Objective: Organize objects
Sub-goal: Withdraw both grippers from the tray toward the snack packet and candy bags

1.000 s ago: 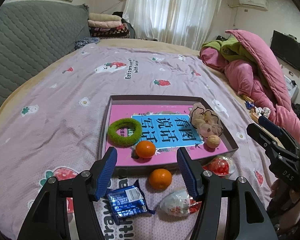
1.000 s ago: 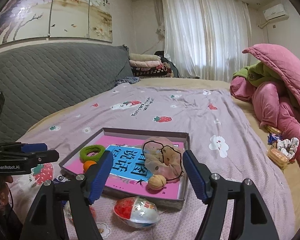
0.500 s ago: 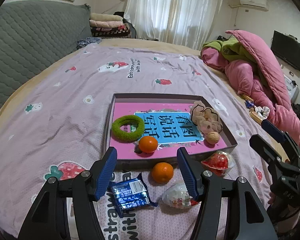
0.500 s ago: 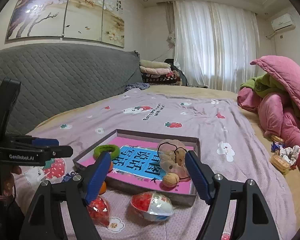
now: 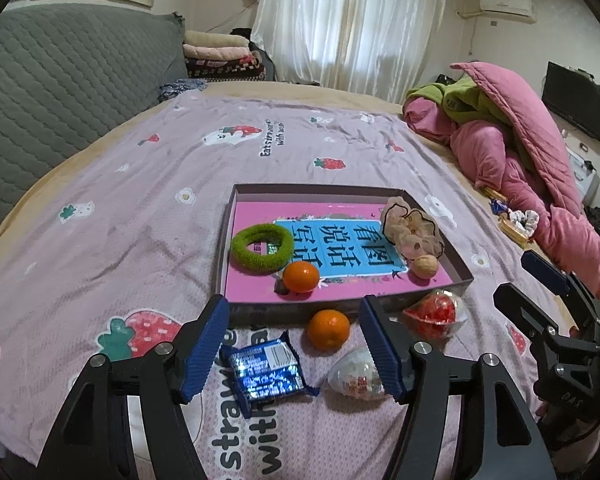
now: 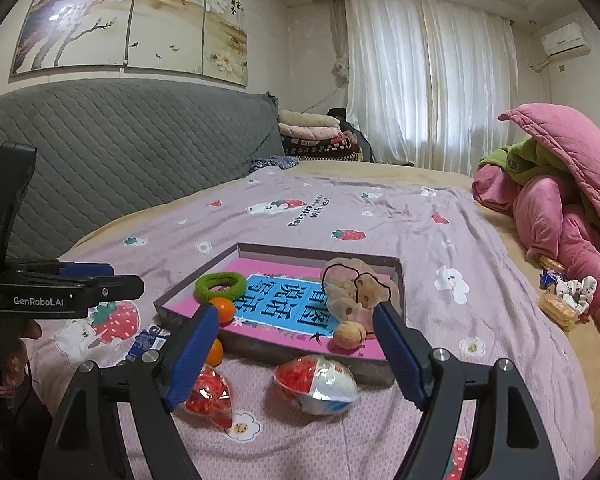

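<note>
A shallow box (image 5: 320, 190) with a pink printed floor lies on the bed. In it are a green hair ring (image 5: 260, 248), an orange (image 5: 301, 277), a walnut (image 5: 425, 266) and a beige scrunchie (image 5: 412, 232). In front of the box lie a second orange (image 5: 329, 329), a blue snack packet (image 5: 266, 372), a white egg-shaped pack (image 5: 356, 374) and a red egg-shaped pack (image 5: 436, 314). My left gripper (image 5: 298, 346) hovers over the packet and the loose orange, its jaws opening and touching nothing. My right gripper (image 6: 296, 356) hovers over a red-and-white egg pack (image 6: 316, 378), its jaws also opening and touching nothing.
A grey quilted headboard (image 6: 120, 152) runs along the left. A heap of pink and green quilts (image 5: 520, 152) fills the right side. Folded blankets (image 6: 312, 132) sit at the back. Small snacks and a white scrunchie (image 6: 568, 296) lie near the bed's right edge.
Both cameras have drawn back from the box, so more bedspread and a second red egg pack show in the right view. Both pairs of jaws stand a little wider.
</note>
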Action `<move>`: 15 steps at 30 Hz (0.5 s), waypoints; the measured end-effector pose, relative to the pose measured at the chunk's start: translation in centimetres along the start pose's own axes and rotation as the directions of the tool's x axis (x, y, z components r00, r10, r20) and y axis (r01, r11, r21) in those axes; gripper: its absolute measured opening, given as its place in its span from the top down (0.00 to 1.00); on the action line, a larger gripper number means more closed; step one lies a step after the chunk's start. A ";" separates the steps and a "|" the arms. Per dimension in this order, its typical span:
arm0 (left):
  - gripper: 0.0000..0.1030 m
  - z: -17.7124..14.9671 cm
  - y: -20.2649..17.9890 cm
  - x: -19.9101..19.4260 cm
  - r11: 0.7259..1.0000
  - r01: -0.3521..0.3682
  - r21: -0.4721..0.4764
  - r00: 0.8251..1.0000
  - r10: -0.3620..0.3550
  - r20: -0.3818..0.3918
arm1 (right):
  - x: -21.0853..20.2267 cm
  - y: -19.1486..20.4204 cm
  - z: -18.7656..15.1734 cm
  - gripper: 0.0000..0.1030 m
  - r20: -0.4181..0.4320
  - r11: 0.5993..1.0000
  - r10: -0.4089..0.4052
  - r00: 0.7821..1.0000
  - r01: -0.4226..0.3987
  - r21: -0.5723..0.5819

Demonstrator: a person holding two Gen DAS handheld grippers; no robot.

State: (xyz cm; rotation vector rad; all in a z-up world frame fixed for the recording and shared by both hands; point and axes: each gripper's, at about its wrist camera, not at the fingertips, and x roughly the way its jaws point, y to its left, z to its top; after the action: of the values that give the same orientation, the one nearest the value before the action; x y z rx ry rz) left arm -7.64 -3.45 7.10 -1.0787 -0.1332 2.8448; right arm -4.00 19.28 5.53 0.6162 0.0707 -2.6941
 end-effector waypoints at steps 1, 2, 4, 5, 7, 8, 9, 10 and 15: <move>0.33 -0.2 0.0 -0.1 1.000 -0.001 0.002 1.000 0.001 -0.001 | -0.1 0.1 -0.1 0.23 -0.001 1.000 -0.003 1.000 0.003 -0.001; 0.33 -0.4 0.0 -0.1 1.000 -0.002 0.003 1.000 0.002 -0.005 | -0.1 0.2 -0.2 0.23 -0.002 1.000 -0.005 1.000 0.005 -0.001; 0.33 -0.6 0.0 -0.1 1.000 0.000 0.005 1.000 0.000 -0.009 | -0.3 0.3 -0.4 0.23 -0.003 1.000 -0.013 1.000 0.013 0.001; 0.33 -0.8 0.0 -0.2 1.000 -0.001 0.007 1.000 0.001 -0.010 | -0.4 0.4 -0.4 0.23 -0.001 1.000 -0.016 1.000 0.016 0.002; 0.32 -1.1 -0.1 -0.3 1.000 -0.004 0.013 1.000 0.004 -0.010 | -0.6 0.4 -0.5 0.23 -0.002 1.000 -0.019 1.000 0.019 0.008; 0.32 -1.3 -0.1 -0.4 1.000 -0.004 0.014 1.000 0.004 -0.009 | -0.7 0.5 -0.5 0.23 -0.001 1.000 -0.019 1.000 0.019 0.012; 0.32 -1.4 -0.1 -0.5 1.000 -0.003 0.013 1.000 0.003 -0.009 | -0.8 0.5 -0.6 0.23 -0.004 1.000 -0.019 1.000 0.019 0.014; 0.32 -1.5 0.0 -0.6 1.000 -0.002 0.011 1.000 0.002 -0.009 | -0.8 0.6 -0.6 0.23 -0.007 1.000 -0.021 1.000 0.021 0.015; 0.32 -2.2 0.2 -0.8 1.000 -0.003 0.008 1.000 0.003 -0.017 | -1.3 1.1 -0.9 0.23 -0.012 0.999 -0.031 0.999 0.031 0.019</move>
State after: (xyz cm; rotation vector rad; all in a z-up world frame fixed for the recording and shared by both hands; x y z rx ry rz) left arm -5.63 -3.67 5.96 -1.1017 -0.1189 2.8357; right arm -2.17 18.78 5.33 0.6418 0.0584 -2.7238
